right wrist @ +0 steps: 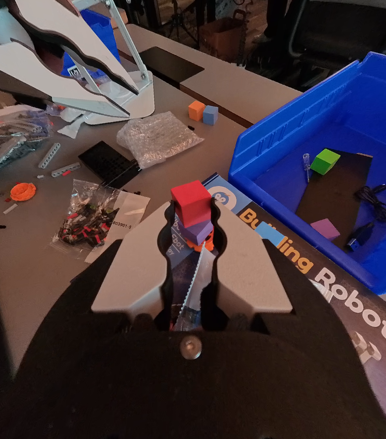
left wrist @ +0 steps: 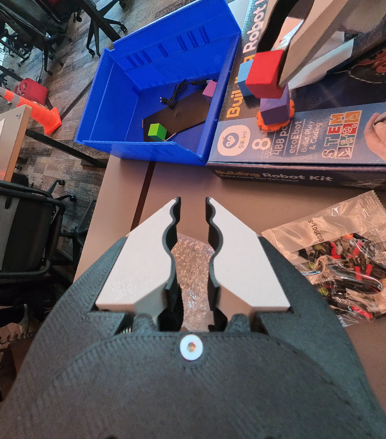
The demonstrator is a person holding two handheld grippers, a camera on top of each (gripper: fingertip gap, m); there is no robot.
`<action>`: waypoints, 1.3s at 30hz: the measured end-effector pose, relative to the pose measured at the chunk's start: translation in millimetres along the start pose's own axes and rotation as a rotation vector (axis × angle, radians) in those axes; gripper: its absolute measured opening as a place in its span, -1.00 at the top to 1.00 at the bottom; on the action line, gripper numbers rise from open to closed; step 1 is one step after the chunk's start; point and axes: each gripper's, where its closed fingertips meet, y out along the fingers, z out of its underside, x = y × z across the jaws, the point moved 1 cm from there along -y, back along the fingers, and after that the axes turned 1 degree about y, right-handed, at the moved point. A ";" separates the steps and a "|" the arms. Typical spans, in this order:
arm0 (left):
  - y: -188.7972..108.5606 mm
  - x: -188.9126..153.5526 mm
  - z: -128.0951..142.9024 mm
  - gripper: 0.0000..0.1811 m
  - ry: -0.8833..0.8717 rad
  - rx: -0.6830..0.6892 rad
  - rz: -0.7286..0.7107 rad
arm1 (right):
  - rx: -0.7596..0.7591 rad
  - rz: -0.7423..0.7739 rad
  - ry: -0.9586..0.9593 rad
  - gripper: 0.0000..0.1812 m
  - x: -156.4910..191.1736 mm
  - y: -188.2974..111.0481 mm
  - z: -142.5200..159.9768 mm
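My right gripper [right wrist: 192,203] is shut on a red cube [right wrist: 190,202]. It holds the cube on or just above a purple cube [right wrist: 195,231], which stands on an orange toothed disc [right wrist: 199,244] on a dark printed box [right wrist: 306,273]. The left wrist view shows the same stack: red cube [left wrist: 264,71], purple cube [left wrist: 275,107], orange disc [left wrist: 274,123]. A light blue cube [right wrist: 269,234] lies on the box beside it. My left gripper [left wrist: 193,202] is open a little and empty, above the table over bubble wrap [left wrist: 192,273]. It also shows in the right wrist view [right wrist: 132,103].
A blue bin [right wrist: 246,152] beside the box holds a green cube [right wrist: 325,161], a purple cube [right wrist: 325,229], a cable [right wrist: 374,204] and a small screwdriver [right wrist: 306,164]. On the table lie a bag of parts [right wrist: 87,218], a black plate [right wrist: 109,164], and orange [right wrist: 196,110] and blue [right wrist: 210,115] cubes. Left tips to right tips: about 12 cm. About 15 cm separates my left fingertips from the black plate [right wrist: 109,164].
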 end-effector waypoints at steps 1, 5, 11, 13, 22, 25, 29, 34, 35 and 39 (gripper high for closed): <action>0.0 0.0 0.1 0.79 0.000 0.000 0.000 | 0.012 0.004 -0.007 0.69 -0.1 1.2 1.3; 0.8 -0.6 0.4 0.79 0.001 0.002 0.001 | 0.031 0.000 -0.013 0.69 0.7 5.9 2.8; 1.2 -0.9 0.6 0.78 0.003 0.005 0.001 | 0.072 0.012 -0.017 0.68 -0.6 10.3 9.1; 1.2 -0.5 0.9 0.78 0.005 0.007 -0.001 | 0.075 0.023 -0.016 0.68 -1.9 9.5 9.5; 0.4 -0.9 0.8 0.78 0.007 0.009 0.000 | 0.099 -0.005 -0.019 0.70 -4.2 4.7 6.9; 0.0 -1.1 0.7 0.78 0.007 0.008 0.000 | 0.115 -0.041 -0.033 0.70 -5.2 4.6 6.9; -0.1 -0.8 0.7 0.78 0.007 0.008 0.000 | 0.121 -0.116 -0.059 0.70 -3.5 3.8 6.8; 1.7 -2.1 1.6 0.78 0.010 0.013 0.004 | 0.157 -0.153 -0.065 0.70 -4.1 6.7 13.2; 2.1 -2.3 2.0 0.78 0.010 0.014 0.004 | 0.164 -0.147 -0.064 0.65 -5.0 6.5 13.7; 1.3 -1.5 2.5 0.78 0.009 0.014 0.004 | 0.136 -0.132 -0.068 0.54 -7.1 -4.6 3.9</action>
